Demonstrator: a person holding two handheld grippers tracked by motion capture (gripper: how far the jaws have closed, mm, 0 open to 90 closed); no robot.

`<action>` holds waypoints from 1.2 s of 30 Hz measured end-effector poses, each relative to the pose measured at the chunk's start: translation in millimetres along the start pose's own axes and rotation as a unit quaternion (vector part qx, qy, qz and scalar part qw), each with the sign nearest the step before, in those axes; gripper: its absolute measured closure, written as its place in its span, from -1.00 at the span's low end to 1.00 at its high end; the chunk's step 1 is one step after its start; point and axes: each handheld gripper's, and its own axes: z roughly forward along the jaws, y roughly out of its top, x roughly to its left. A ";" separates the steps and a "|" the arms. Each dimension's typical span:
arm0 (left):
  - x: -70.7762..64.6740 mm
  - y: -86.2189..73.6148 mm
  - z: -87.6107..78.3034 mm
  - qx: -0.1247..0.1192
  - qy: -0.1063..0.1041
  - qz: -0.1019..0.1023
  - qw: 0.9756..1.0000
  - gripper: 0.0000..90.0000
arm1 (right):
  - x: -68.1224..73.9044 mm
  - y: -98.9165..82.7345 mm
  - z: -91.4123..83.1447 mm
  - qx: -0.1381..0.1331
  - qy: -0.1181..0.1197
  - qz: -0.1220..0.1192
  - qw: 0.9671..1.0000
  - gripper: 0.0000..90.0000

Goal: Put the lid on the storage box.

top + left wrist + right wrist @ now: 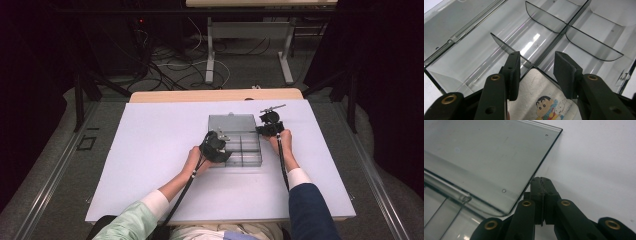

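1. White rectangular tabletop (150, 165) carries the clear grey plastic compartment box (235, 131), lid open, at its middle;
2. Left hand-held gripper (537, 72) grips a cartoon-printed card (541, 97) over the box's near compartments;
3. Right hand-held gripper (542, 182), jaws closed and empty, sits beside the lid's edge.

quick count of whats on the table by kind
clear compartment box, lid open: 1
cartoon card between the left gripper jaws: 1
grippers, left and right gripper: 2
total: 4

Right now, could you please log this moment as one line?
left gripper: holding cartoon card over open organizer box | right gripper: shut, beside lid
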 end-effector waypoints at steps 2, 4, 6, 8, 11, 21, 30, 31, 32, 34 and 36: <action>0.0 0.0 -0.1 0.001 0.000 0.000 1.000 0.29 | -0.3 1.4 1.9 -0.002 -0.003 0.008 1.000 1.00; 0.1 0.0 -0.1 0.001 0.000 0.001 1.000 0.29 | -1.7 2.5 2.3 0.001 -0.001 0.009 1.000 1.00; 0.1 0.0 -0.1 0.000 0.000 0.000 1.000 0.29 | -2.2 3.0 3.2 -0.004 -0.003 0.014 1.000 1.00; 0.1 -0.1 -0.1 0.000 0.001 0.001 1.000 0.29 | -3.1 3.6 3.4 -0.001 0.000 0.015 1.000 1.00; -0.1 -0.1 0.0 0.000 0.000 -0.001 1.000 0.29 | -3.3 4.4 3.9 -0.008 -0.001 0.016 1.000 1.00; 0.2 -0.1 -0.2 0.000 0.001 0.001 1.000 0.29 | 1.3 9.0 -5.2 -0.039 -0.015 0.011 0.999 1.00; -0.1 -0.3 -0.1 -0.001 0.000 0.000 1.000 0.29 | 3.0 14.8 -15.8 -0.069 -0.021 -0.009 0.997 1.00; -0.1 -0.3 -0.1 0.000 0.000 0.000 1.000 0.29 | 3.2 15.2 -16.7 -0.071 -0.021 -0.008 0.997 1.00; -0.1 -0.3 -0.1 0.000 0.000 0.000 1.000 0.29 | 3.5 15.7 -17.7 -0.074 -0.021 -0.008 0.997 1.00; -0.1 -0.3 -0.1 -0.001 0.000 0.000 1.000 0.29 | 3.6 16.7 -19.6 -0.076 -0.023 -0.013 0.997 1.00; -0.1 -0.3 -0.1 -0.001 0.000 0.000 1.000 0.29 | 4.4 17.9 -21.0 -0.082 -0.026 -0.013 0.996 1.00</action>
